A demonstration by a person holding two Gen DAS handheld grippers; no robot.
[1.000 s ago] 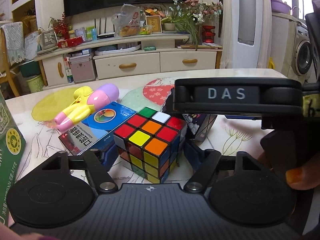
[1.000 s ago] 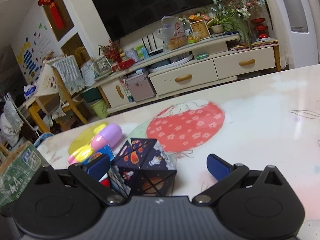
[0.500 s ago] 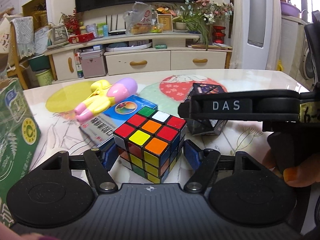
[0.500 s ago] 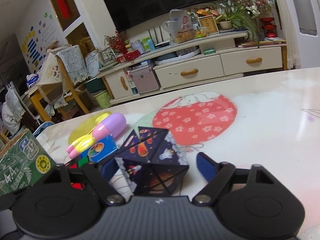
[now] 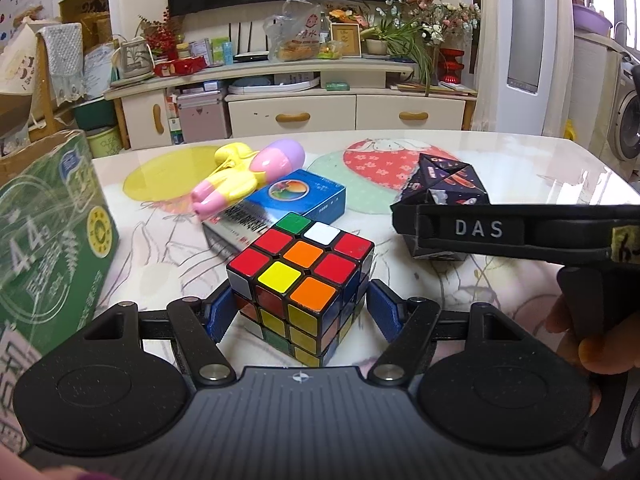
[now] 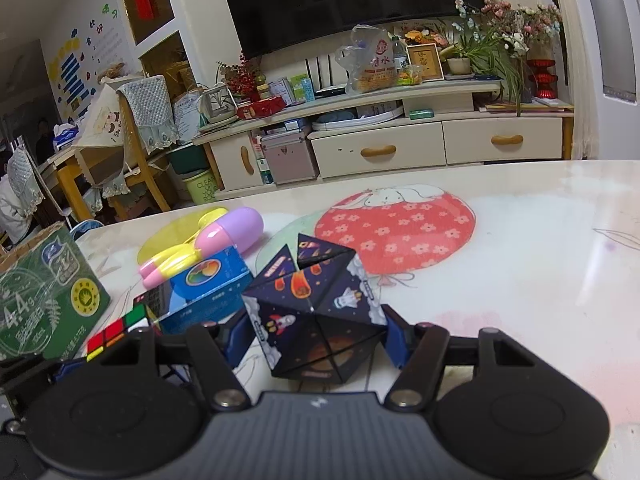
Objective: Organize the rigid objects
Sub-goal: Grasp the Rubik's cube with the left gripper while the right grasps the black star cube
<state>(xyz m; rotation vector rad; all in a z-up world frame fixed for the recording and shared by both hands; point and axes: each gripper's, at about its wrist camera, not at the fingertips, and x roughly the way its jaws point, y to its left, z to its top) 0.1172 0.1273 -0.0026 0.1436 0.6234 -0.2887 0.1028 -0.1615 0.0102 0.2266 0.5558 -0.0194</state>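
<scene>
Behind both claws stretches a living room with a dark television over a long cream cabinet crowded with bottles and flowers; nearer, a pale table (image 5: 520, 168) printed with cartoon balloons carries the things to be sorted.

Largest is a green carton (image 5: 44, 232), well off to the left of the left claw (image 5: 294, 310) and cut by the frame edge, so its full shape is unknown. Ahead of that claw lies a blue box (image 5: 296, 196) with a pink and yellow toy (image 5: 248, 172) resting partly on it.

Between the left claw's blue pads sits the colour cube (image 5: 300, 280), tilted on a corner edge; the pads appear to press its two sides, so it reads as held. The right claw (image 6: 316, 336) is closing on the dark space-print cube (image 6: 316, 312), which sits between its pads; contact looks made on both sides, though the pad faces are hidden behind it.

Judged from this, both picks are at the grasp stage. Next comes firming the right grip, then lifting each cube clear without bumping the blue box.

Whether either cube touches the table underneath cannot be made out, and no sorting destination shows anywhere.
</scene>
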